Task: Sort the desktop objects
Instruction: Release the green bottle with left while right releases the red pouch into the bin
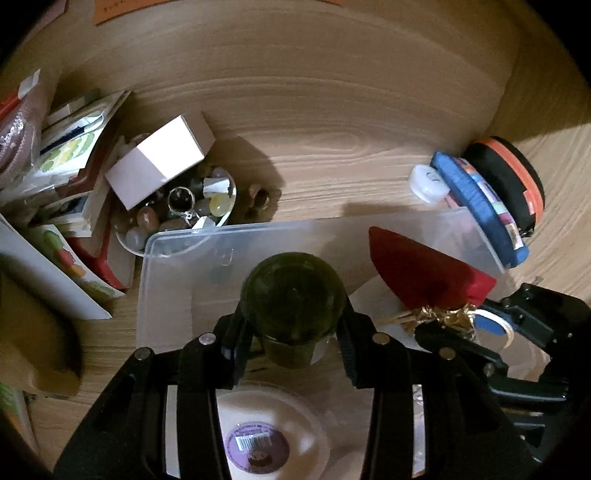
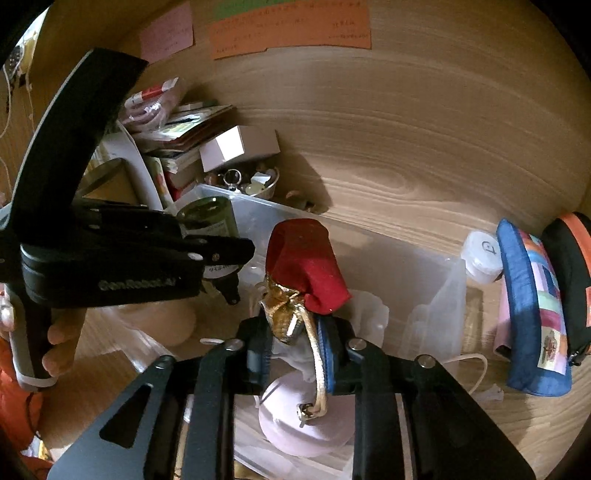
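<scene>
My left gripper (image 1: 291, 332) is shut on a dark green jar (image 1: 291, 291) and holds it over the clear plastic bin (image 1: 177, 266). The jar also shows in the right wrist view (image 2: 212, 216). My right gripper (image 2: 295, 343) is shut on the gold-tied neck of a red cloth pouch (image 2: 306, 262), also over the bin (image 2: 436, 291). The pouch shows in the left wrist view (image 1: 421, 269) to the right of the jar. A white round lid with a purple label (image 1: 258, 443) and a pink round object (image 2: 291, 417) lie in the bin below.
Left of the bin are a white box (image 1: 159, 158), a bowl of stones and trinkets (image 1: 177, 214) and a stack of books and cards (image 1: 74, 177). At the right stand a blue patchwork pouch (image 1: 480, 206), a black-and-orange case (image 1: 509, 181) and a white cap (image 1: 428, 184). Sticky notes (image 2: 288, 33) hang on the back wall.
</scene>
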